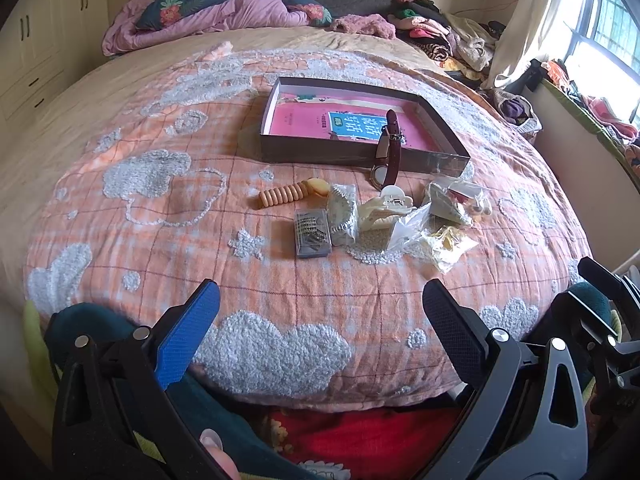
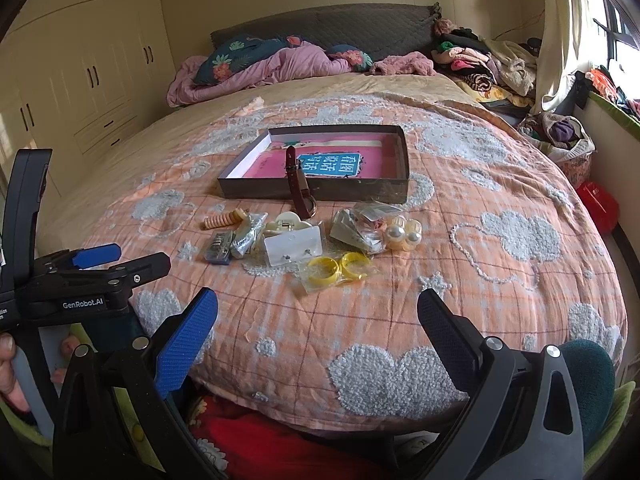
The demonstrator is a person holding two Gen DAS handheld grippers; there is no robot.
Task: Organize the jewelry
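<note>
Both grippers (image 1: pixel 320 316) (image 2: pixel 316 316) gape empty; we judge the watch (image 2: pixel 299 188) light, floppy: pinch its strap mid-length.

Brown watch (image 1: pixel 387 148) draped over the box (image 1: pixel 360 156) front wall, jewelry below.

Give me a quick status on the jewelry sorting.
Left gripper and right gripper open, empty. Watch draped over box wall; other jewelry loose on bedspread. Nothing blocking.

On my left tool (image 2: pixel 100 258), lower left of the right wrist frame, I read "GenRobot.AI". The blue label (image 2: pixel 332 164) in the box (image 2: pixel 312 192) carries Chinese characters, not clearly legible.
</note>
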